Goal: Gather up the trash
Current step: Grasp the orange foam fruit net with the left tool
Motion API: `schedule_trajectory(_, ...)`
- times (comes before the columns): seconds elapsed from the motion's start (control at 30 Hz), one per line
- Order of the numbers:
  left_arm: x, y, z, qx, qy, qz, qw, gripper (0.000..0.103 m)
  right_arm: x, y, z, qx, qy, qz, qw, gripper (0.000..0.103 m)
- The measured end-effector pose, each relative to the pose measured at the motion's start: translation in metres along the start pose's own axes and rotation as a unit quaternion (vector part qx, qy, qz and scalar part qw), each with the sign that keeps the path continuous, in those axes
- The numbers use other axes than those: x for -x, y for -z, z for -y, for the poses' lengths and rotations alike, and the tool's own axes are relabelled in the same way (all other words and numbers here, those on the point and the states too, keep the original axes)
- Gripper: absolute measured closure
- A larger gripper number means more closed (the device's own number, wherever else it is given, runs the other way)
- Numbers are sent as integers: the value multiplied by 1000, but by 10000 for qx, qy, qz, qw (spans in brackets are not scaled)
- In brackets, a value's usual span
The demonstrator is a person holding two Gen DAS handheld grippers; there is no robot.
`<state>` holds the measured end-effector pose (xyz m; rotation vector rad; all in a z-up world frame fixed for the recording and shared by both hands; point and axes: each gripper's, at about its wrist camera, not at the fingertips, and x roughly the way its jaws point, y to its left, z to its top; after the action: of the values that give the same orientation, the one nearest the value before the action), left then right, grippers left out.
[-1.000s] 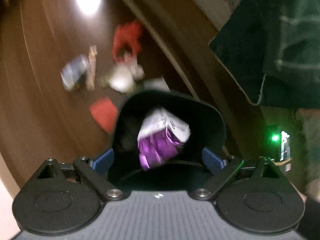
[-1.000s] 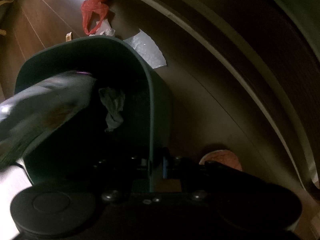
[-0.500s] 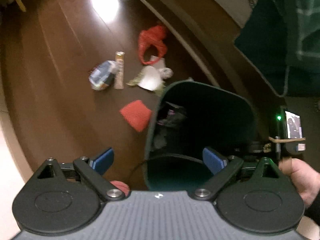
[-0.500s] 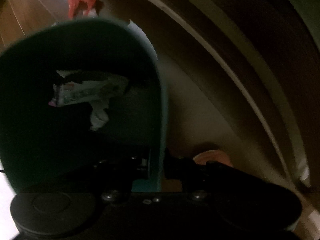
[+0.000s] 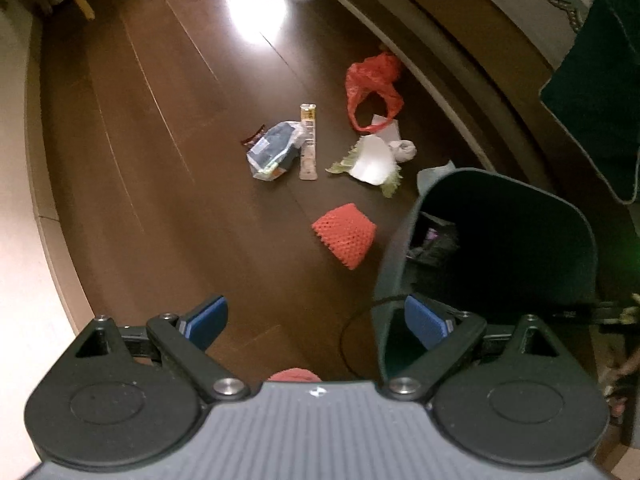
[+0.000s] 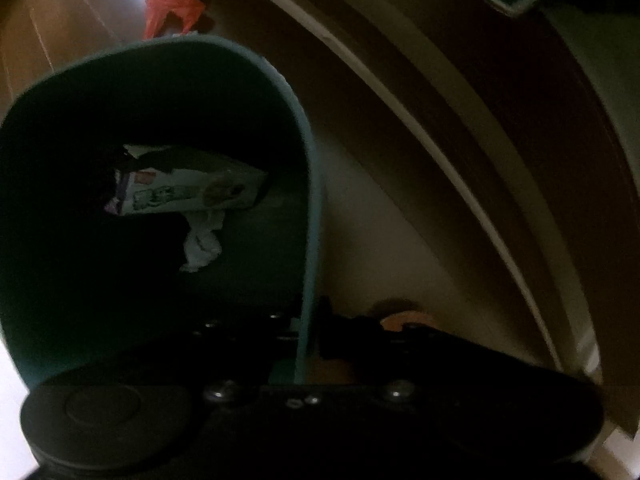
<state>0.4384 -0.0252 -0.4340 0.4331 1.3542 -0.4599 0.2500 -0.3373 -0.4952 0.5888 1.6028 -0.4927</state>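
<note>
left gripper (image 5: pixel 316 322) wide open, empty, lower centre, right gripper (image 6: pixel 310 336) clamped on rim of green bin (image 6: pixel 308 184), wrapper (image 6: pixel 188 188) inside, red foam net (image 5: pixel 345 234) mid-frame on floor (image 5: pixel 160 160)

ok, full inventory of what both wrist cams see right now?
trash bin: 1, dark green, floor right; wall clamped by right gripper
wrapper: 1, white and purple, inside bin
tissue: 1, white, inside bin
plastic bag: 1, red, floor far
foam net: 1, red, floor beside bin
snack stick: 1, beige, floor
clear bag: 1, bluish, floor beside stick
white scrap: 1, on green leaf
left gripper: open, empty
right gripper: shut on bin wall
</note>
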Motion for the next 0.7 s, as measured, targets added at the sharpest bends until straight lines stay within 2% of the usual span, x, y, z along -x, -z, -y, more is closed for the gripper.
schedule_trajectory(0.13,-8,4,-14,-95,-109,3,9999,9,8,4,11,57,144,75,9999,97)
schedule_trajectory(0.27,-34,1,-22,-289,-189,-17,9994,9,20,6,26,-61,239,122,9996,96)
schedule_trajectory(0.5,-119,-17,-1,-1088,356,-160,9933,8,30,3,33,71,257,114,9996,96)
schedule_trajectory(0.57,-152,-25,2,-1054,659,-283,9918,8,31,5,31,119,258,140,9995,96)
schedule_trajectory(0.7,-223,-40,14,-848,917,-482,9910,8,34,4,35,146,231,193,9994,96)
